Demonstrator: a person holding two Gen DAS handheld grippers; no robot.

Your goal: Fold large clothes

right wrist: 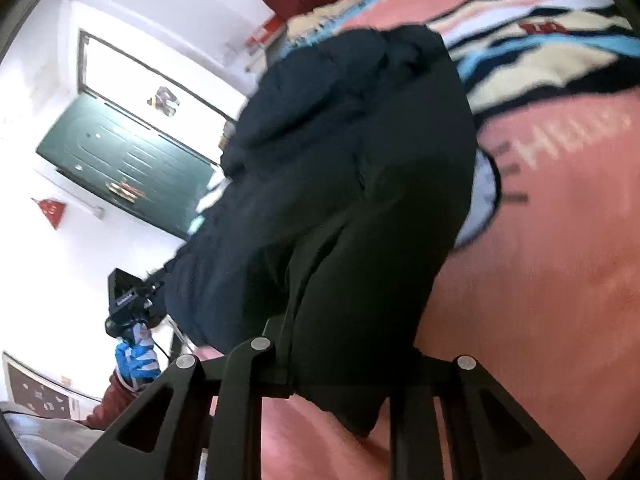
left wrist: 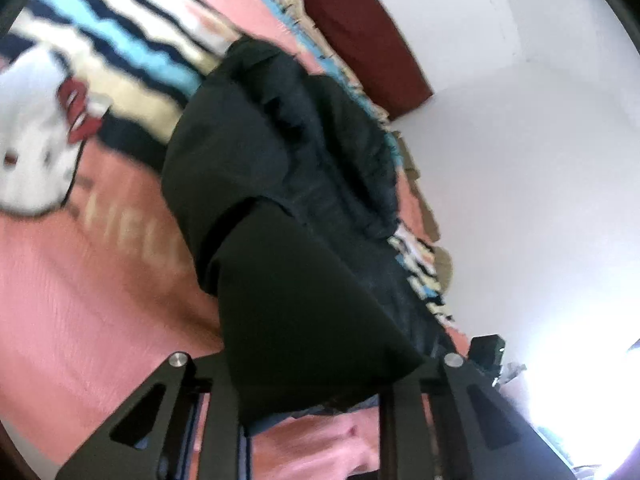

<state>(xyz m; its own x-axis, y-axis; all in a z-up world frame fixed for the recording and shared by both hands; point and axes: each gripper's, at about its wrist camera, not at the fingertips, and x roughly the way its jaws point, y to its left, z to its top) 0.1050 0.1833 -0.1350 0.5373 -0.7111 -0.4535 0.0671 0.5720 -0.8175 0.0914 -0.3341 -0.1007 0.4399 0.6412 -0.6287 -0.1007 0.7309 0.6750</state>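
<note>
A large black garment [left wrist: 280,168] lies bunched on a pink blanket [left wrist: 80,280] printed with a white cat face and stripes. Its near edge is lifted and hangs from my left gripper [left wrist: 316,384], which is shut on the cloth; the fabric hides the fingertips. In the right wrist view the same garment [right wrist: 352,160] rises from the blanket [right wrist: 560,280] into my right gripper [right wrist: 332,384], also shut on a fold of it. The left gripper [right wrist: 128,304] shows at the garment's far side, held by a hand in a blue glove [right wrist: 136,356].
A dark red headboard [left wrist: 360,32] runs along the bed's far edge against a white wall [left wrist: 520,160]. A green door [right wrist: 120,156] with a bright window above it stands beyond the bed. A red ornament [right wrist: 50,208] hangs on the wall.
</note>
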